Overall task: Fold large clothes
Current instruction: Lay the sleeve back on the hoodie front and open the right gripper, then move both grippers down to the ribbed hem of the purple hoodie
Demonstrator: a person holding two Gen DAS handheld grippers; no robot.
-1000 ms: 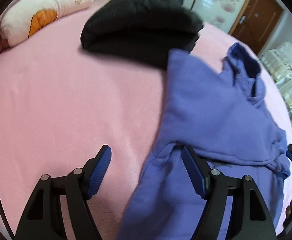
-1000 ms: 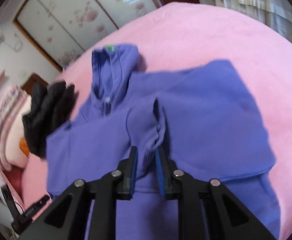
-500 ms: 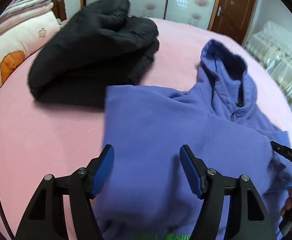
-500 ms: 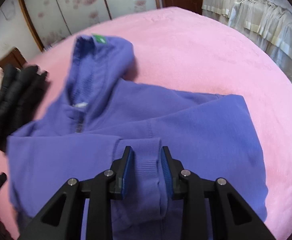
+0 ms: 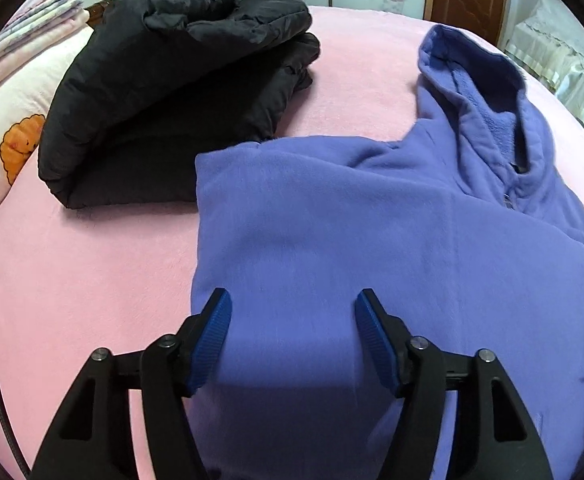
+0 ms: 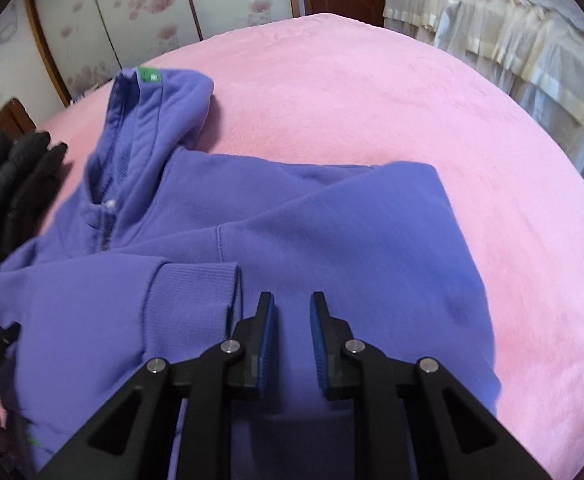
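A purple hoodie [image 5: 372,232] lies on the pink bed, sleeves folded across its body, hood [image 5: 488,92] toward the far side. It also shows in the right wrist view [image 6: 312,232], with a ribbed cuff [image 6: 195,296] lying on the chest. My left gripper [image 5: 292,316] is open and empty, just above the hoodie's left side. My right gripper [image 6: 292,312] is partly open and empty, just right of the cuff, over the hoodie's body.
A folded black padded jacket [image 5: 171,80] lies on the bed [image 5: 71,280] left of the hoodie, also at the left edge of the right wrist view [image 6: 7,184]. A cartoon pillow [image 5: 7,128] sits far left. Wardrobe doors [image 6: 139,12] and a second bed [image 6: 512,40] stand beyond.
My right gripper let go of the sleeve cuff, which now lies on the hoodie's chest, and shifted right of it. My left gripper stayed open and moved over the hoodie's body.
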